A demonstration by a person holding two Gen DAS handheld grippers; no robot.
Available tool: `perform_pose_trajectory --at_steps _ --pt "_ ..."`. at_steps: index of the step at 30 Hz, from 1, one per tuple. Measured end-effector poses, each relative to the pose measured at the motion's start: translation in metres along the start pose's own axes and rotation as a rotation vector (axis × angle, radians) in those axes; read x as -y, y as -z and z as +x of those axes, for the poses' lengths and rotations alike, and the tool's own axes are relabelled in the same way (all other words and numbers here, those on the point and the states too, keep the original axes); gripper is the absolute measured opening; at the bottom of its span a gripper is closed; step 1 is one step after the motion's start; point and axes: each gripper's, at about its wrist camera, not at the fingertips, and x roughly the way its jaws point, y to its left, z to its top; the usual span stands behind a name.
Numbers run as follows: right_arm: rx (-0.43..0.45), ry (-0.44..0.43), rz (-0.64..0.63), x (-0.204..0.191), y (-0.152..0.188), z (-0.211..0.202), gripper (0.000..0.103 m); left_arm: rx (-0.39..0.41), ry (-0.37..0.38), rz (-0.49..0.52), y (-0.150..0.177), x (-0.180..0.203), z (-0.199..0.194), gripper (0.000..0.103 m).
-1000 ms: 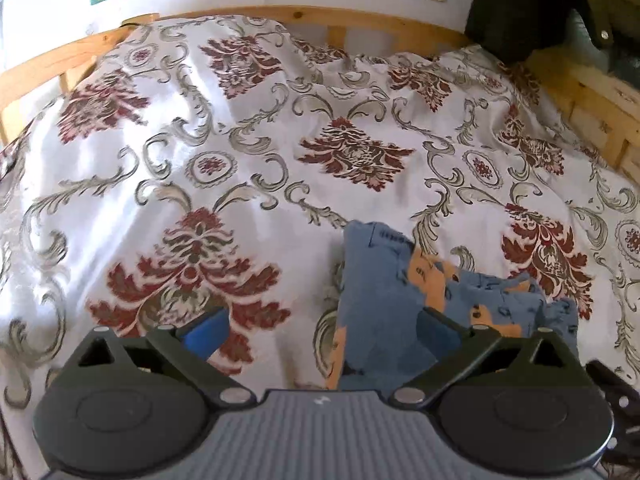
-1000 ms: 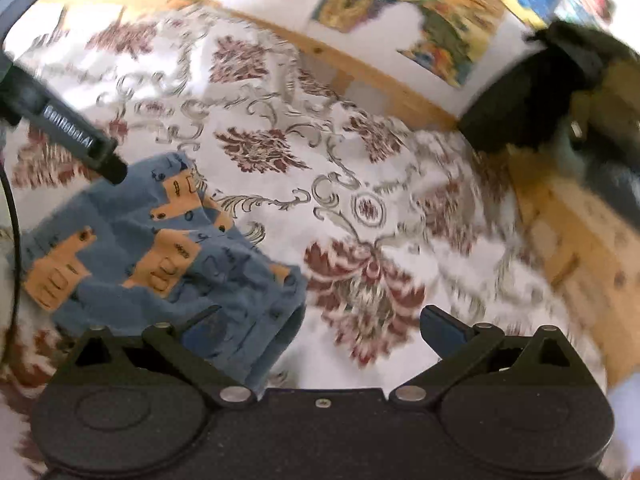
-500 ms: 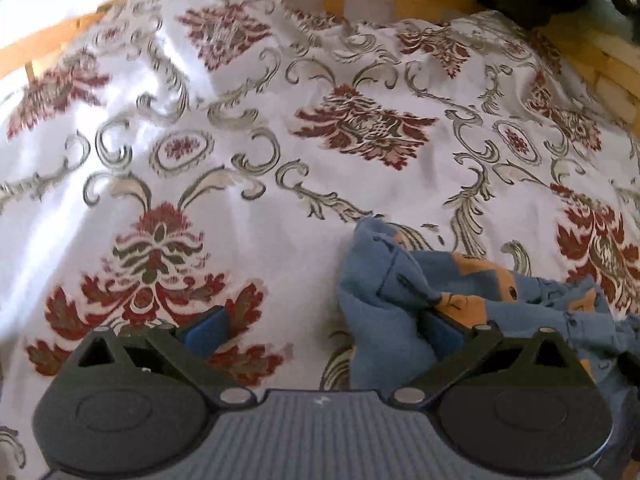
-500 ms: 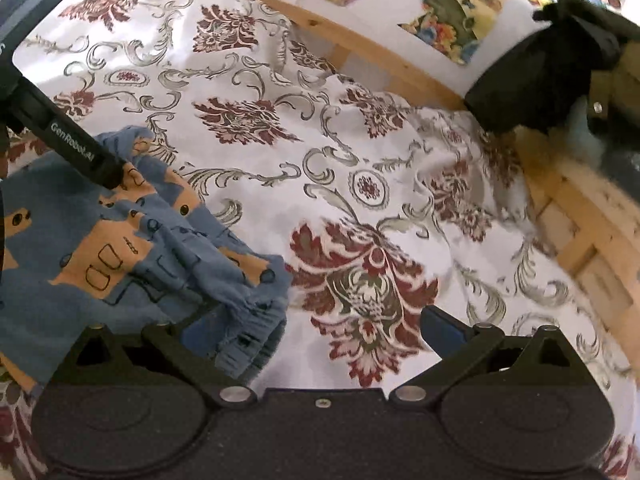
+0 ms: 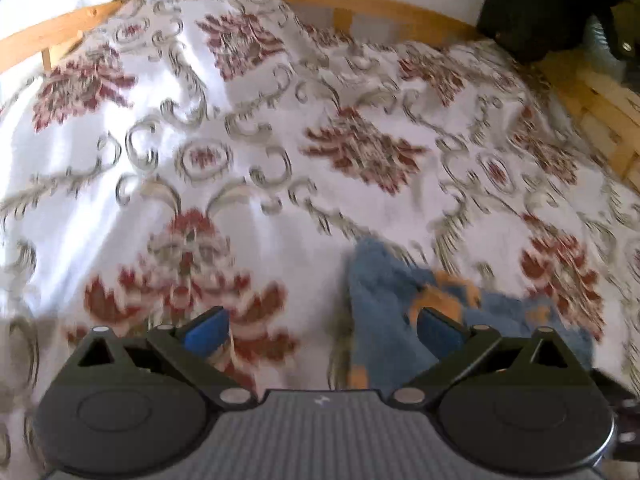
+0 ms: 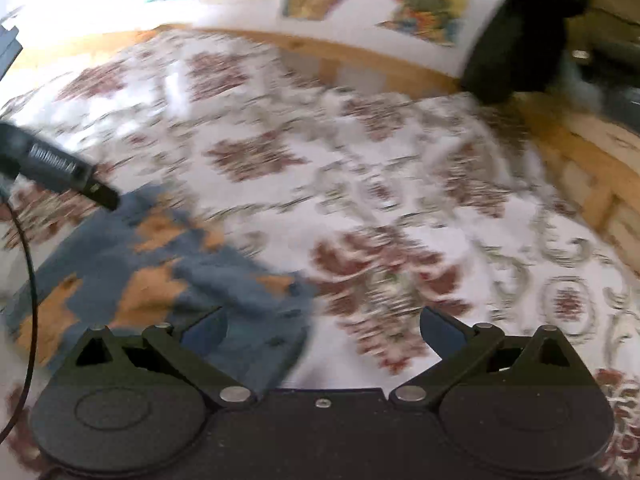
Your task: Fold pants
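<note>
The left gripper hangs over the bed with its two blue-padded fingers spread wide apart and nothing between them. Its left pad sits above a red flower of the bedspread, and its right pad stands in front of the pants, overlapping the blue cloth in the picture; whether it touches the fabric I cannot tell, since the view is blurred.

The right gripper is likewise wide open and holds nothing. Its left finger lies over the near edge of the pants, and its right finger is over bare bedspread.

The pants are small, blue with orange patches, and lie crumpled in a loose heap on the bedspread, near both grippers: at the lower right in the left wrist view, at the lower left in the right wrist view. In the right wrist view the dark tip of the left gripper reaches in from the left edge and ends at the far corner of the pants, with a thin black cable curving down beside it.

The bedspread is white with red flowers and grey-green scrolls. A wooden bed frame runs along its far edge, and a black garment hangs at the far right corner. Colourful pictures are fixed to the white wall behind the frame.
</note>
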Motion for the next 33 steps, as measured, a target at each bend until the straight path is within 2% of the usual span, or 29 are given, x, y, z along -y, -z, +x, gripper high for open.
perform_pose_trajectory --at_steps 3,5,6,10,14,17,21,23,26,33 --pt "-0.08 -0.011 -0.061 -0.016 0.005 0.005 0.102 -0.085 -0.018 0.057 0.017 0.007 0.0 0.103" --pt "-0.133 0.013 -0.098 -0.022 0.011 0.007 0.102 -0.156 -0.1 0.13 0.027 0.015 0.009 0.103" --pt "-0.155 0.013 -0.107 -0.022 0.014 0.007 0.102 -0.164 -0.119 0.15 0.032 0.016 0.011 0.103" --pt "-0.163 0.013 -0.068 -0.017 0.018 -0.007 0.102 -0.189 -0.122 0.099 0.037 0.008 -0.001 0.103" --pt "-0.152 0.016 -0.051 -0.014 0.017 -0.018 0.102 -0.205 -0.135 0.045 0.05 -0.005 -0.019 0.103" --pt "-0.151 0.023 -0.04 -0.013 0.017 -0.027 0.102 -0.22 -0.18 0.015 0.054 -0.015 -0.029 0.103" --pt "-0.144 0.01 -0.015 -0.01 0.017 -0.037 0.102 -0.249 -0.317 0.04 0.057 -0.019 -0.035 0.103" --pt "-0.132 -0.001 0.009 -0.006 0.017 -0.043 0.102 -0.251 -0.355 0.059 0.058 -0.019 -0.038 0.103" --pt "-0.119 -0.027 0.073 0.003 0.016 -0.046 0.102 -0.23 -0.364 0.064 0.056 -0.019 -0.046 0.103" --pt "-0.153 -0.111 0.294 0.033 0.016 -0.034 0.102 -0.189 -0.35 0.067 0.048 -0.016 -0.05 0.103"
